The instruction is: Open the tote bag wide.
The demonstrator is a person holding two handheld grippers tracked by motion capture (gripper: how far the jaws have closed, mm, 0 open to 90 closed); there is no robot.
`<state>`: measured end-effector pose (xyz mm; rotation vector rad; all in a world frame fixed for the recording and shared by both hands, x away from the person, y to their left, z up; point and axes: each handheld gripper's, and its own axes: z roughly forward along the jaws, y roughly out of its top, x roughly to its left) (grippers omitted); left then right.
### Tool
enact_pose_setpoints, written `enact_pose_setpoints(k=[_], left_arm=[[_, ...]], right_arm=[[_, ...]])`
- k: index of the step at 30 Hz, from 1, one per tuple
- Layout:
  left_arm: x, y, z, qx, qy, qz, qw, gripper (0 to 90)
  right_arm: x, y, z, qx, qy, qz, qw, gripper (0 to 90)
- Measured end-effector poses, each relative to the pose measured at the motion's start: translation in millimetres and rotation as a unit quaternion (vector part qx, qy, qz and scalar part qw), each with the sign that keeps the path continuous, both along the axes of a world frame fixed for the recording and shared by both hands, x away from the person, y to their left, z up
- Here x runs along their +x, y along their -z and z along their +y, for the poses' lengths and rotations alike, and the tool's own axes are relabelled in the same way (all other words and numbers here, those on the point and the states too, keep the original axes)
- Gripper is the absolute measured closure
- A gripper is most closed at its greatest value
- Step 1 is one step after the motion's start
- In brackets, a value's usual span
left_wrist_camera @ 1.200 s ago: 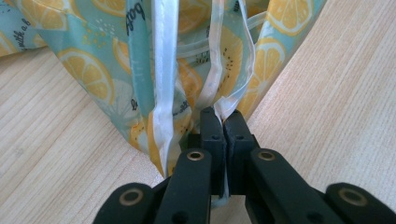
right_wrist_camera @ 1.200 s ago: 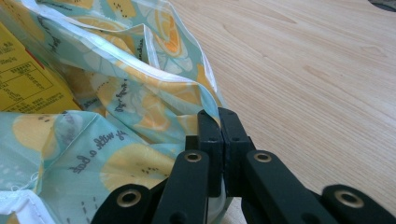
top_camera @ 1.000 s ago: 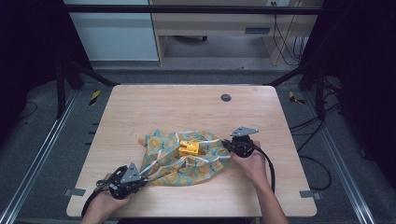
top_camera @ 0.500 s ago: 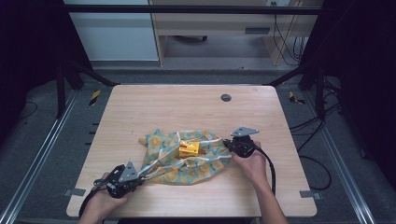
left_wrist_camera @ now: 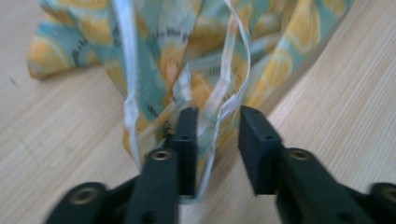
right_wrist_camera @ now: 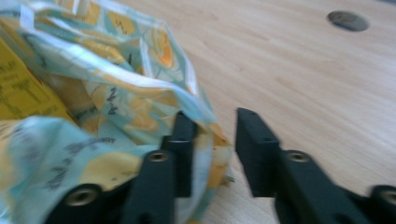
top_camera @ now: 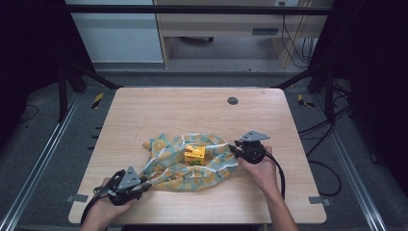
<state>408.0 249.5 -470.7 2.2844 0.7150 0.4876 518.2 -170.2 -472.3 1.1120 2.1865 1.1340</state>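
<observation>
Right, nearest the person, the left claw point(top_camera: 144, 179) sits at the near-left corner of the cloth point(top_camera: 192, 163), jaws parted with a clear gap. In the left gripper view a white trim loop point(left_wrist_camera: 224, 107) of the cloth lies between the jaws of the left claw point(left_wrist_camera: 215, 126), loose, not pinched. The right claw point(top_camera: 236, 148) is at the cloth's right edge, jaws also apart. In the right gripper view a cloth fold lies against the inner jaw of the right claw point(right_wrist_camera: 212, 135), while the other jaw stands over bare wood; nothing is gripped.

The patterned cloth lies rumpled on the near half of the surface point(top_camera: 192, 106), with a yellow box point(top_camera: 195, 154) on its middle. Farther back there's a round hole cap point(top_camera: 233, 100) in the wood.

The step looks like a release or re-grip of the cloth edges. To do it well, I'd say back each claw straight off so the trim doesn't snag, or push deeper over the hem before closing, and keep both sides even so the box doesn't tip.

Versus a second ago: both claws were clamped on the cloth edges, and their jaws have just been opening. The hands have barely moved, and the cloth and box lie about the same.
</observation>
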Motion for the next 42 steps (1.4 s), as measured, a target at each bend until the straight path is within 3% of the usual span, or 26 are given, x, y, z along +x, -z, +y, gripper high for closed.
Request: enact_pose_setpoints(k=[3,4,9,14,17,20,21,27,30,39,42], left_arm=[[-2.7,-9.5,-1.5,-0.023,0.005,-0.019,0.9995,53.5],[-3.5,-12.5,-2.3,-0.031,0.007,-0.026,0.9992,53.5],[-1.6,-29.4,-8.1,-0.061,0.005,-0.043,0.9972,42.6],[12.3,-45.0,-19.0,-0.054,0.004,-0.058,0.9969,40.8],[28.6,-50.5,-22.7,-0.051,-0.006,-0.062,0.9967,40.4],[45.3,-53.3,-27.1,-0.050,-0.013,-0.063,0.9967,39.2],[50.6,-54.4,-27.9,-0.041,-0.012,-0.061,0.9972,38.6],[77.3,-49.2,-41.3,-0.033,-0.006,-0.043,0.9985,33.3],[90.0,-42.7,-46.0,-0.030,0.001,-0.023,0.9993,29.9],[105.3,-28.2,-52.5,-0.027,0.002,-0.002,0.9996,29.0],[108.3,-25.6,-55.1,-0.024,0.001,0.006,0.9997,35.8]], right_arm=[[-7.1,-14.9,0.4,0.000,0.005,-0.016,0.9999,45.1],[-7.1,-14.9,0.4,0.000,0.005,-0.016,0.9999,45.1],[-15.1,-31.0,2.3,0.008,0.006,-0.031,0.9995,27.7],[-18.6,-41.8,10.1,0.011,-0.018,-0.036,0.9991,19.6],[-19.2,-46.4,15.4,0.022,-0.029,-0.027,0.9990,17.6],[-20.4,-49.0,20.5,0.015,-0.033,-0.024,0.9990,16.5],[-21.8,-50.0,21.8,0.016,-0.032,-0.025,0.9990,16.5],[-39.6,-54.6,27.3,0.013,-0.042,-0.028,0.9986,14.0],[-51.0,-53.6,28.0,0.012,-0.050,-0.026,0.9984,13.4],[-78.0,-57.3,41.4,0.009,-0.083,-0.033,0.9959,17.9],[-81.0,-52.5,52.5,-0.001,-0.099,-0.025,0.9948,16.5]])
